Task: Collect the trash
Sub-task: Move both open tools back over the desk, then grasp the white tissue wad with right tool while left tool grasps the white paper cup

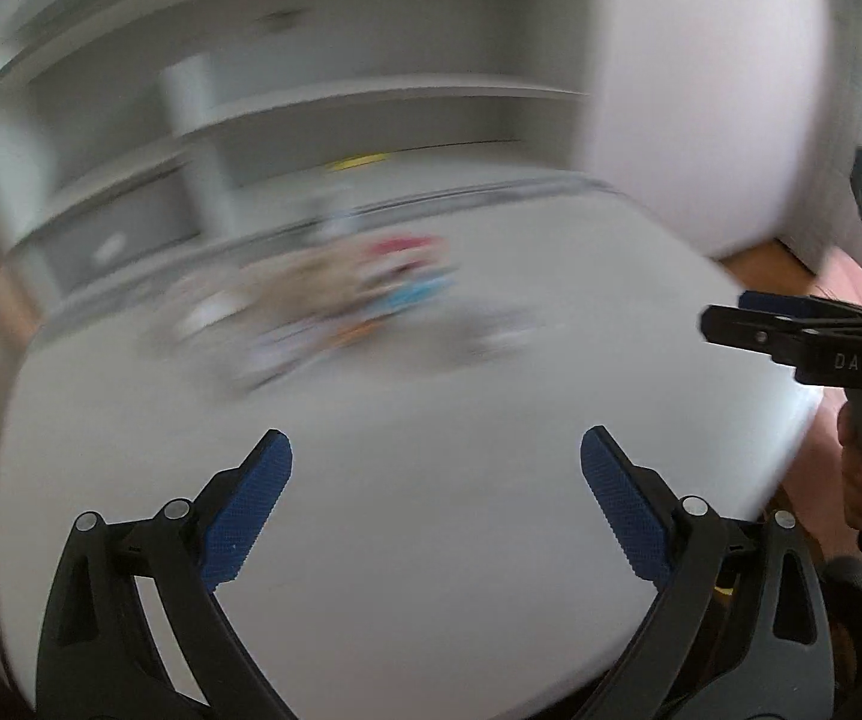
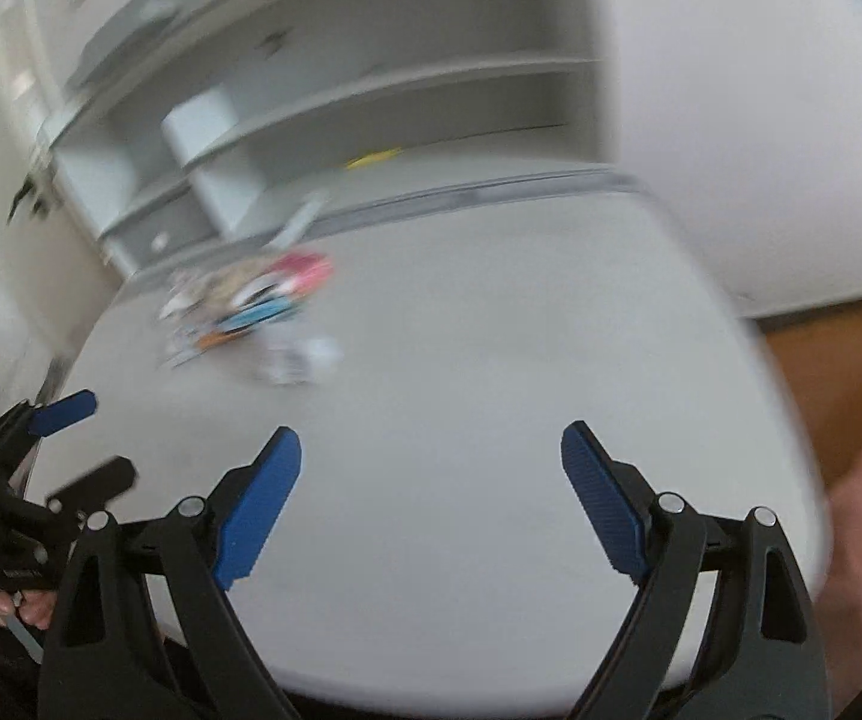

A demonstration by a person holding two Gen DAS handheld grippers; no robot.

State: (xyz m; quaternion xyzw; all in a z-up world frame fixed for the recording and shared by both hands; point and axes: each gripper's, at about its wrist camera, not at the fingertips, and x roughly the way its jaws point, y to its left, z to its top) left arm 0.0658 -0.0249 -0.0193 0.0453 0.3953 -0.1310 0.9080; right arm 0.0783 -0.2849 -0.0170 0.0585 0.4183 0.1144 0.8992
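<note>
Here both views are smeared by motion blur, so little on the worktop [image 1: 431, 510] can be named with confidence. The left tool [image 1: 436, 450] hangs above the bare near part of the white worktop with its blue-padded fingers [image 1: 248, 516] spread wide and nothing between them. The right tool [image 2: 431, 444] sits likewise over the near edge, jaws wide apart and empty; in the left wrist view it enters from the right edge [image 1: 790, 336], seen side-on, so its opening cannot be judged there.

The trash pile [image 1: 335, 294] lies toward the far left part of the worktop, well apart from both tools. It reads as a loose heap of wrappers or papers in pink, light blue, orange, tan and white. Its long axis runs diagonally, from the near left up toward the far right in both views [image 2: 245, 306]. Individual pieces cannot be told apart. A smaller pale scrap [image 2: 299, 357] lies just beside the heap on its near right side, its shape unclear.

Behind the worktop stands a grey shelf unit [image 1: 311, 102], blurred, with a yellow streak [image 1: 353, 161] on its lowest level. A white wall [image 1: 700, 90] fills the right, and brown floor [image 2: 838, 372] shows past the worktop's right corner.
</note>
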